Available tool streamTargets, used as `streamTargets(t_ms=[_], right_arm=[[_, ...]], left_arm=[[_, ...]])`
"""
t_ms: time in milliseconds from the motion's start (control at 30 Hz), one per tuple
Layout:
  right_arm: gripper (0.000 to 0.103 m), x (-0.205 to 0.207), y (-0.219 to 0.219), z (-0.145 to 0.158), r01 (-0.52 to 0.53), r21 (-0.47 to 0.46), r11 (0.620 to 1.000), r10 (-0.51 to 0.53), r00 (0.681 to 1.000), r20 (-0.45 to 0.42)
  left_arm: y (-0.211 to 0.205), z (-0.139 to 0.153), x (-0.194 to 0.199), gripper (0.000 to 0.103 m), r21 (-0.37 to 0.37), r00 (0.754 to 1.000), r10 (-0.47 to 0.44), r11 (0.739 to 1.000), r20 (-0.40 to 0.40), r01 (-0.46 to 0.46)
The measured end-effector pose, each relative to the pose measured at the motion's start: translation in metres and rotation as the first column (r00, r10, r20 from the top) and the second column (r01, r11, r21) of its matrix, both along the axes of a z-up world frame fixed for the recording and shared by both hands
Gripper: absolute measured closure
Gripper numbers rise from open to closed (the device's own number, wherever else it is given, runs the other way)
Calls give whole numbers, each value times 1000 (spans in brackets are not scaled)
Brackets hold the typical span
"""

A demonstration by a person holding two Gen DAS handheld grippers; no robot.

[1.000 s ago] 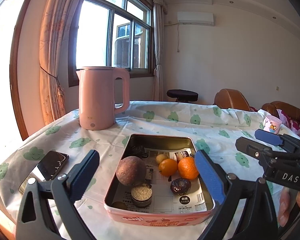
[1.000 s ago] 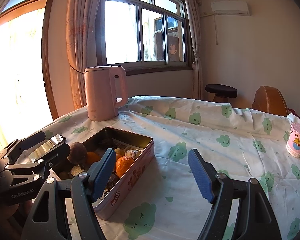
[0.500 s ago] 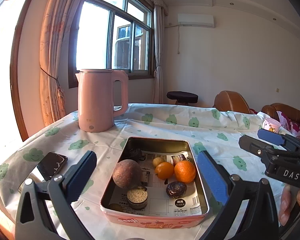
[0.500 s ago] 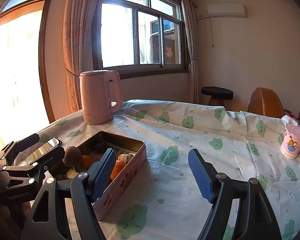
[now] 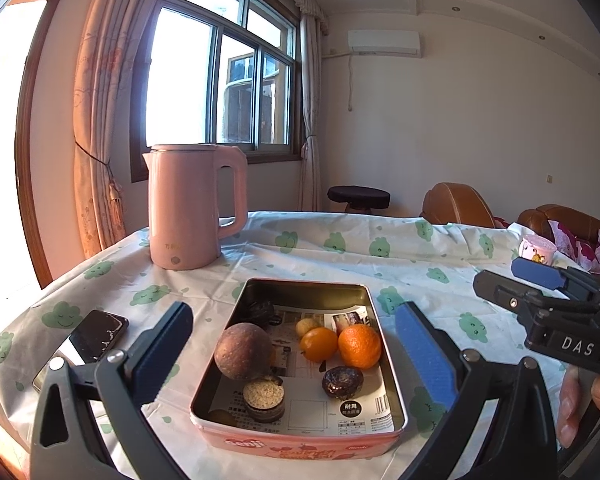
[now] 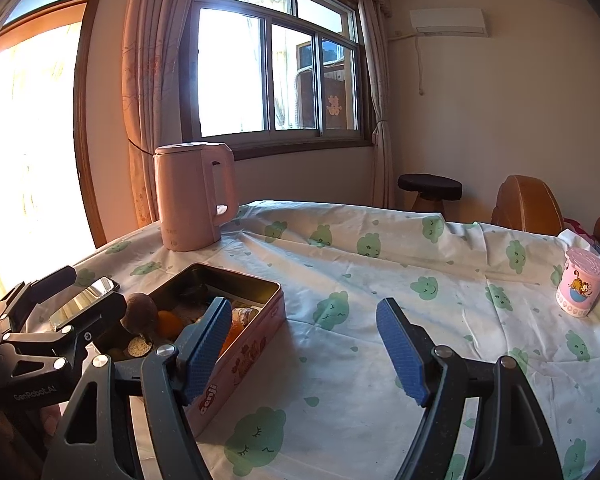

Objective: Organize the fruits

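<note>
A pink tin box (image 5: 260,442) sits open on the tablecloth, straight ahead of my left gripper (image 5: 296,344), which is open and empty with its pads either side of the box. Inside lie a brown round fruit (image 5: 243,351), two oranges (image 5: 359,346) (image 5: 320,344), a small yellow fruit (image 5: 306,327), a dark purple fruit (image 5: 342,381) and a round cracker stack (image 5: 265,398). In the right wrist view the box (image 6: 256,344) is at the left; my right gripper (image 6: 304,344) is open and empty over bare cloth beside it.
A pink kettle (image 5: 194,206) stands behind the box. A phone (image 5: 82,346) lies at the left near the table edge. A pink cup (image 6: 581,282) stands at the far right. Chairs (image 5: 456,204) and a stool (image 5: 358,196) stand beyond the table.
Both grippers have pulled back and up a little from the box, which now sits lower and farther in both views. Both stay open. Nothing in the box has moved.
</note>
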State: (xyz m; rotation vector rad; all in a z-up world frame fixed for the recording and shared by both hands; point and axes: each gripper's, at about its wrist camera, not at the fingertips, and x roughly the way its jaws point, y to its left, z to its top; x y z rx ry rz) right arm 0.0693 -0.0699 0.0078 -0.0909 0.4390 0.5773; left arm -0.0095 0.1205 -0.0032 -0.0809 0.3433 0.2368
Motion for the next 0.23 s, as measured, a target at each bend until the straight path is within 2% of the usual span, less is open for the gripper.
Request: streamTargets(t_ms=[233], right_arm=[[27,6,-17,-3,35,-17,999,-35,999,-3]], left_arm=[[-2,-2,0,0,1,1000,-6,1000,-8,6]])
